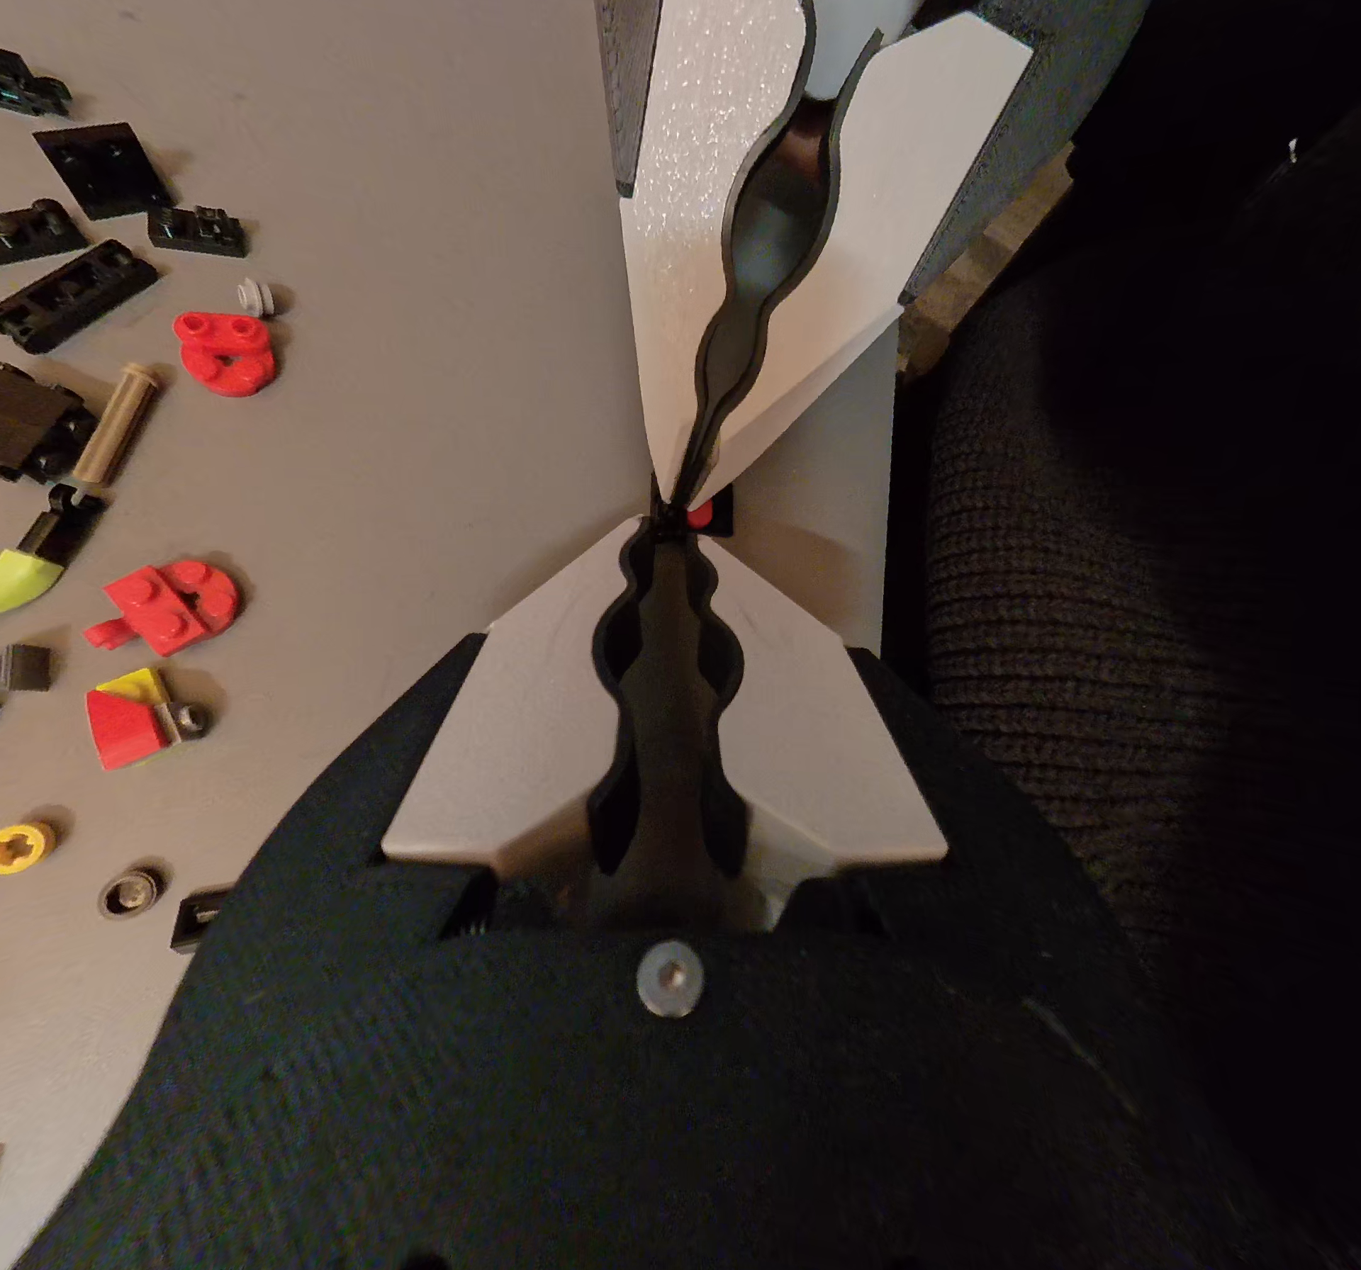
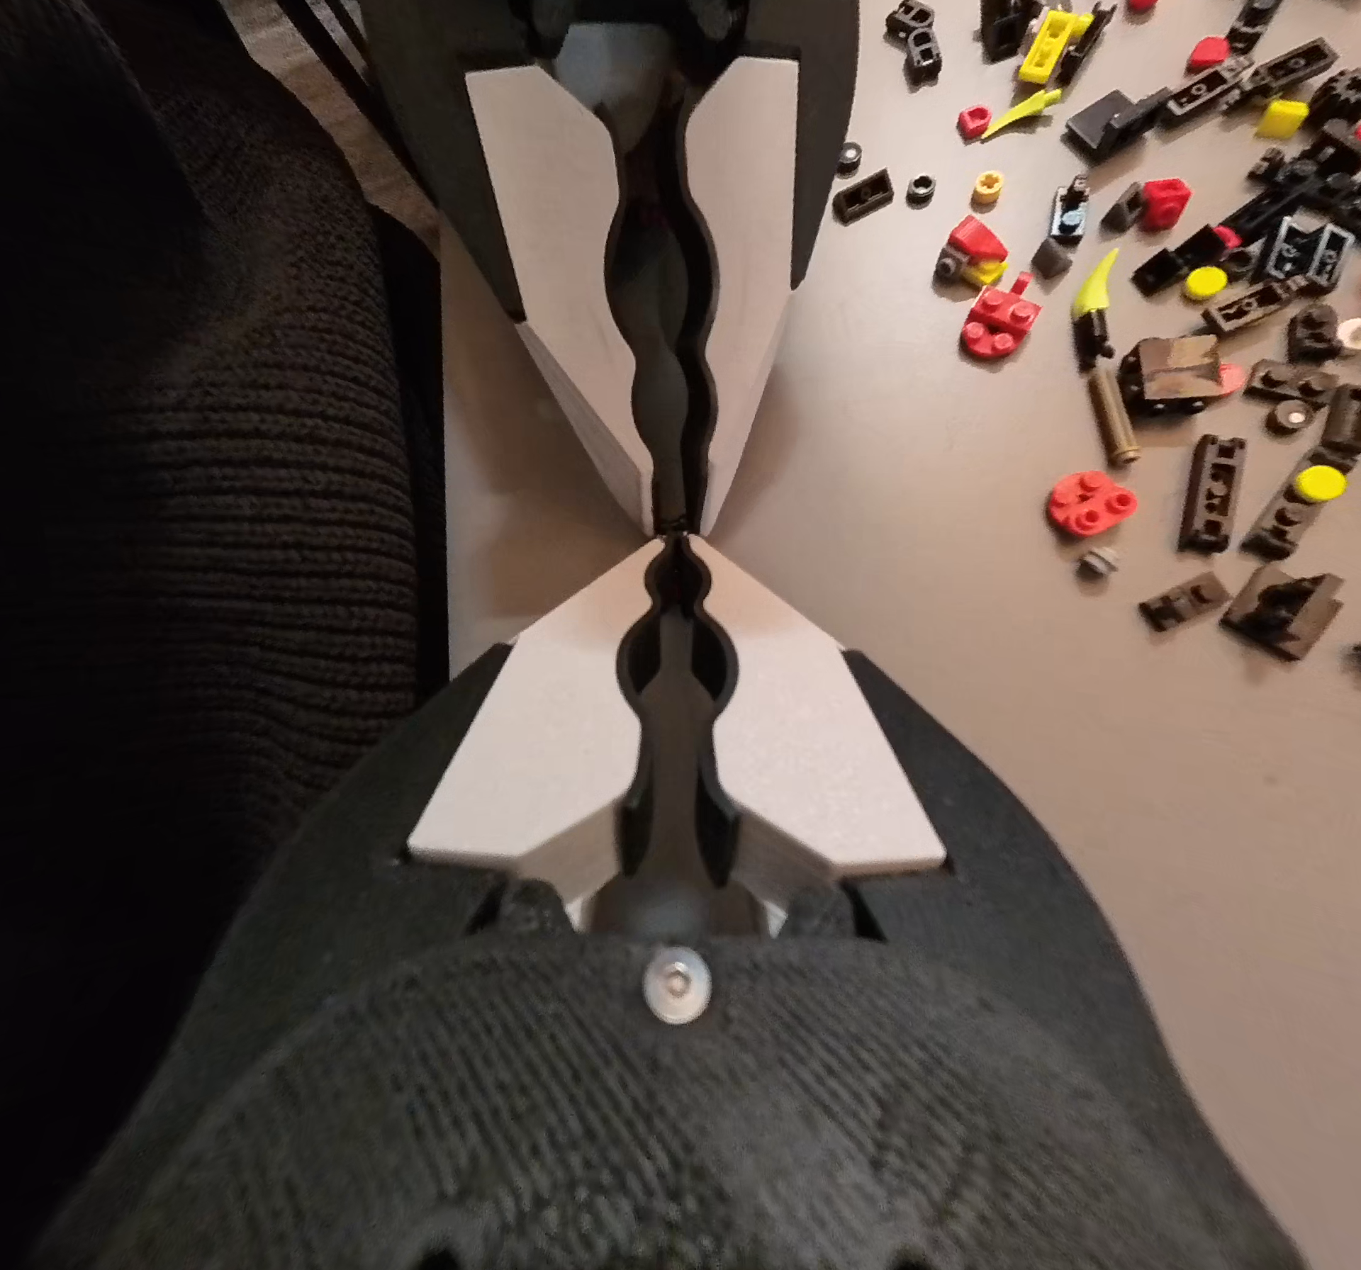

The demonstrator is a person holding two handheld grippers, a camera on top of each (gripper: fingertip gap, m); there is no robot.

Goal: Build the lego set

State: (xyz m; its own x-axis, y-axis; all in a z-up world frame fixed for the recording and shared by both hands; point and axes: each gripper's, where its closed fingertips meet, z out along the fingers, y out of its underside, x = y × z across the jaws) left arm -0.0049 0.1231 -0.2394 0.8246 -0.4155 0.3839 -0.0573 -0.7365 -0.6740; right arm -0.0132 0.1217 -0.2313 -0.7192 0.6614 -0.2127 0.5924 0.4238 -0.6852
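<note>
Presently: two claws meeting tip to tip over the near edge of a grey table (image 1: 442, 240), with a tiny brick between them.

Item: small black piece with a red stud (image 1: 708, 517), sitting at the tips just right of centre. The left gripper (image 1: 666, 535) is pinching it with jaws nearly together. The right gripper (image 2: 674, 546) is pressing its closed tips against the same spot and appears to grip nothing itself. Judged light, rigid, slick plastic, likely to twist or pop out; best gripped across its flat sides. Loose bricks, including a red rounded plate (image 1: 224, 351), are lying well apart to the left; a dark knit garment (image 1: 1068, 572) is filling the right.
</note>
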